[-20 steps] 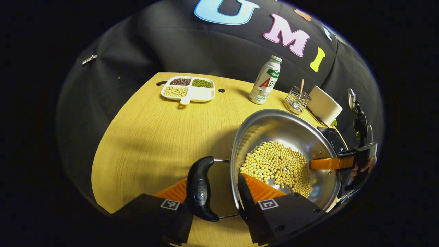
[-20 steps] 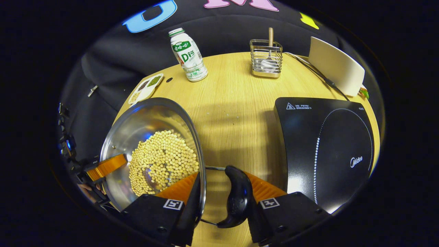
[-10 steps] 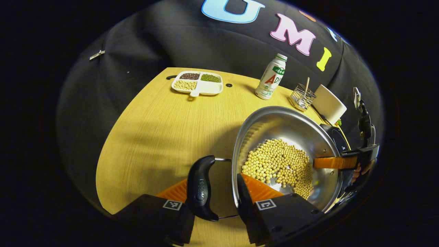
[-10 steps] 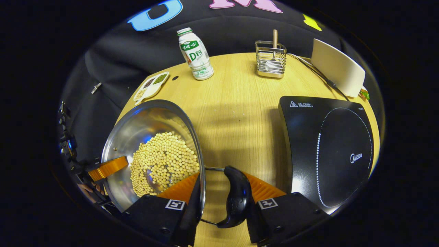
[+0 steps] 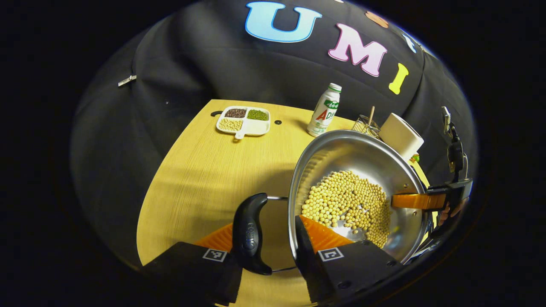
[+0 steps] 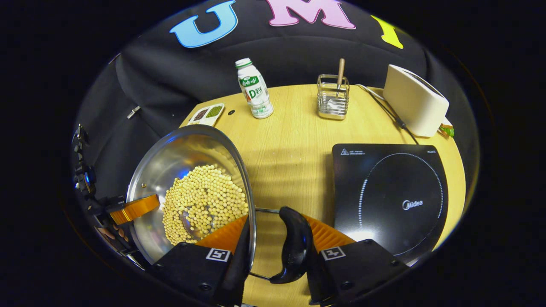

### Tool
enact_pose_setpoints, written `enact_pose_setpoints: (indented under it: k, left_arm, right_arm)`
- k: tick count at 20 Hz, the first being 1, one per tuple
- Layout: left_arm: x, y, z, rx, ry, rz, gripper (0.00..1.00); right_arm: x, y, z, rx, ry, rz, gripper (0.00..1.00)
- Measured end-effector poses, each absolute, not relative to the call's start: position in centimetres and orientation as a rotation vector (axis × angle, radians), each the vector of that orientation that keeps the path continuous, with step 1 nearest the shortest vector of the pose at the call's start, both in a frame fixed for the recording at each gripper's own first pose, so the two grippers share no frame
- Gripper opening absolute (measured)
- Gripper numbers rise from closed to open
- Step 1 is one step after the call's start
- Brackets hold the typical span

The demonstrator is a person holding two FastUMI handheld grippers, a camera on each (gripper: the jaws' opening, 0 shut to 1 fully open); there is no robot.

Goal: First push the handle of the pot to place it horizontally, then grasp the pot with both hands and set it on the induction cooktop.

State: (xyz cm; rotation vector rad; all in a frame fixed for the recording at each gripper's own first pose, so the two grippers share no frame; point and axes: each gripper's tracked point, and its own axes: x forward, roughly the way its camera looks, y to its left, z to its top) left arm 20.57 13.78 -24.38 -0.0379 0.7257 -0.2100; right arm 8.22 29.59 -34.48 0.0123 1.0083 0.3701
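Left gripper (image 5: 266,249) and right gripper (image 6: 273,251) each straddle the pot (image 5: 358,170) rim, one finger inside, one outside its handle.

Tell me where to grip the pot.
Grip the pot at its black side handles, left handle and right handle, coming from opposite sides, one finger inside the rim, one outside the handle. It's wide and bean-filled; two holds should keep it level.
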Motion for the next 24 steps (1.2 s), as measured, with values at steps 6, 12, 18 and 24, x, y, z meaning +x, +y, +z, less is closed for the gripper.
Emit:
enact_pose_setpoints:
  k: [6, 12, 18, 24]
  left_arm:
    - [19.3, 9.2, -21.4, -0.025, 0.695, -0.217, 0.63]
    - [19.1, 3.2, -20.0, -0.022, 0.680, -0.242, 0.63]
    - [19.3, -2.9, -20.2, -0.019, 0.692, -0.270, 0.62]
    - [20.2, -9.0, -21.5, -0.015, 0.719, -0.304, 0.63]
  right_arm:
    - [8.7, 25.5, -31.0, 0.024, 0.967, 0.369, 0.61]
    - [10.2, 20.0, -28.8, 0.032, 0.935, 0.349, 0.58]
    - [11.7, 14.3, -28.0, 0.046, 0.928, 0.320, 0.61]
    - [13.4, 8.6, -28.3, 0.054, 0.937, 0.279, 0.61]
